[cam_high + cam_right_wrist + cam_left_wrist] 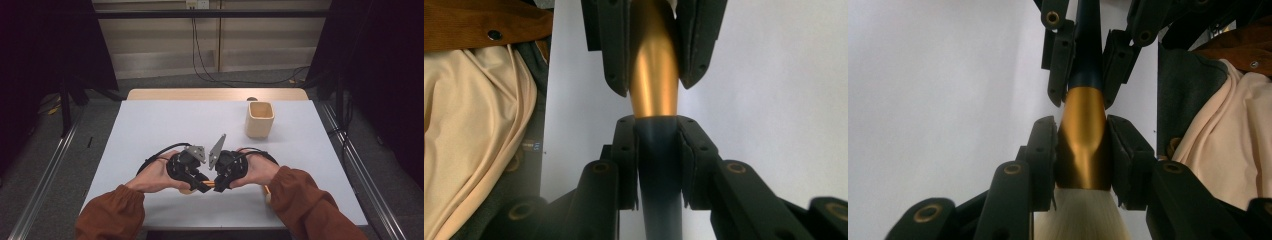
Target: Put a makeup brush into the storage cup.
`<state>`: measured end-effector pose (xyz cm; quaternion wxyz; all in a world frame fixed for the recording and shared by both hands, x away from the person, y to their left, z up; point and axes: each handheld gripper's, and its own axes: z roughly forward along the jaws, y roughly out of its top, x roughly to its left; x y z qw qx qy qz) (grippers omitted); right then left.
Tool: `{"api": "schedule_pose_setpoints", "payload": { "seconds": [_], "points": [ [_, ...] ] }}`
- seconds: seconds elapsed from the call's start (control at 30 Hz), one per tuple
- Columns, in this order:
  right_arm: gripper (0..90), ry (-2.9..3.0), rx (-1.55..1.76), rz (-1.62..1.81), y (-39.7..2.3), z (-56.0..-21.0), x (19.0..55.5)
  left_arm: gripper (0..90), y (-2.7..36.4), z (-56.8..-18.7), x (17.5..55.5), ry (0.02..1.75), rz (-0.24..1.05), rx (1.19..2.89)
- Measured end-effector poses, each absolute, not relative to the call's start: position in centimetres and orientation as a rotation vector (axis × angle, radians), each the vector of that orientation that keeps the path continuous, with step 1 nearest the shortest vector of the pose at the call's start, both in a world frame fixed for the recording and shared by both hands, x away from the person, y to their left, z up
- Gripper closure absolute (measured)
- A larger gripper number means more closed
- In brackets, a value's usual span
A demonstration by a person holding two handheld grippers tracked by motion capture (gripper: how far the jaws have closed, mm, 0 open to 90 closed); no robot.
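Handover step: left gripper [1082,150] pinches gold-ferruled, dark-handled white-bristle brush [1083,145]; right gripper [658,150] clamps its handle. Next: left releases.

Brush [1083,145]: gold metal ferrule, dark blue-black handle, pale cream bristles. Ferrule is wide and flattened at the bristle end and tapers to a round neck where it meets the handle. Bristles are soft, fanned slightly, cut off by the lower edge of the left gripper view. Handle runs straight on from the ferrule. Brush is held level above the white tabletop [165,125], near its front edge, clamped at the ferrule on one side and at the handle on the other. Surface glossy, no visible marks.
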<state>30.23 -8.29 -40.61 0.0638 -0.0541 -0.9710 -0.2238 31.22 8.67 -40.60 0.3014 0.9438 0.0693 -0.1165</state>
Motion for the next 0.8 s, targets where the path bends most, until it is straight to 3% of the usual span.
{"api": "schedule_pose_setpoints", "payload": {
  "seconds": [0.43, 0.8],
  "points": [
    [75.3, -2.943, -0.166, -0.663, -8.54, -40.61, 30.17, 63.7, 8.57, -41.04, 31.37, 0.205, -0.294, 2.475],
    [75.3, -2.942, -0.205, -0.656, -9.13, -40.54, 30.21, 40.1, 9.07, -41.43, 31.25, 0.239, -0.233, 2.415]
  ]
}}
